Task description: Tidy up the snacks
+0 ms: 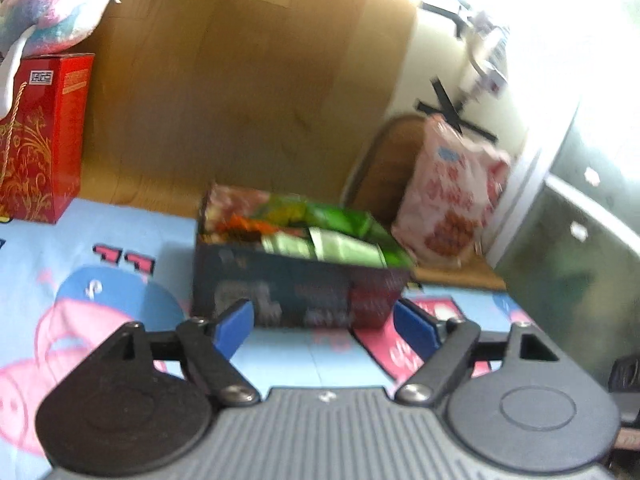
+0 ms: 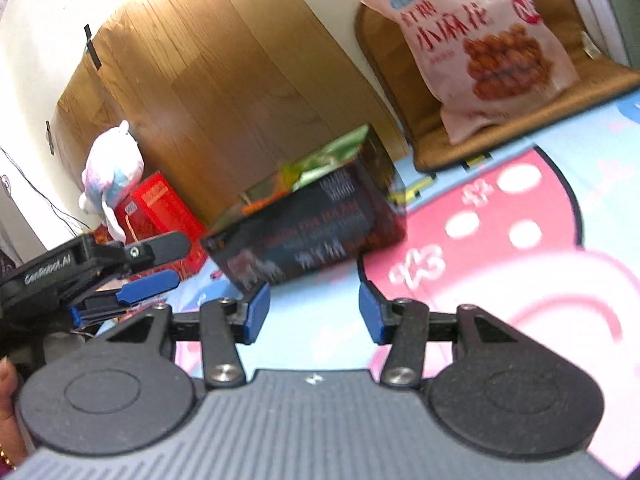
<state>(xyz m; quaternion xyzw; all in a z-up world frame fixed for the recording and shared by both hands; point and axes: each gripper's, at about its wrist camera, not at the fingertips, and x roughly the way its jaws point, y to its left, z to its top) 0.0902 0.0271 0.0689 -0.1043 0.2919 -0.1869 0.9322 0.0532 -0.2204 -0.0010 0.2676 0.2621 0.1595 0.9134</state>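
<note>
Wood-panelled wall backs a pale blue cartoon-print mat (image 1: 120, 240), and everything here is placed against the dark open-topped cardboard box (image 1: 296, 280) stuffed with green and orange snack packets (image 1: 320, 236). Far to its left sits a red gift box with gold scrollwork (image 1: 40, 136), a pastel plush toy (image 1: 52, 4) on top. Your left gripper (image 1: 324, 326) faces the box's near wall with its blue pads spread and nothing between them. Your right gripper (image 2: 314, 312) comes at the box from its right end, jaws parted too, empty, just short of the lower corner. Behind and to the right of the box, a pink printed bag of fried twists (image 2: 484, 48) leans on a brown woven cushion (image 2: 520, 132), well apart from the box.

That bag looks like the snack left out, so swing the right gripper toward it, pinch the crimped top edge rather than the puffy middle, and steady the box with your left as you lower it in
</note>
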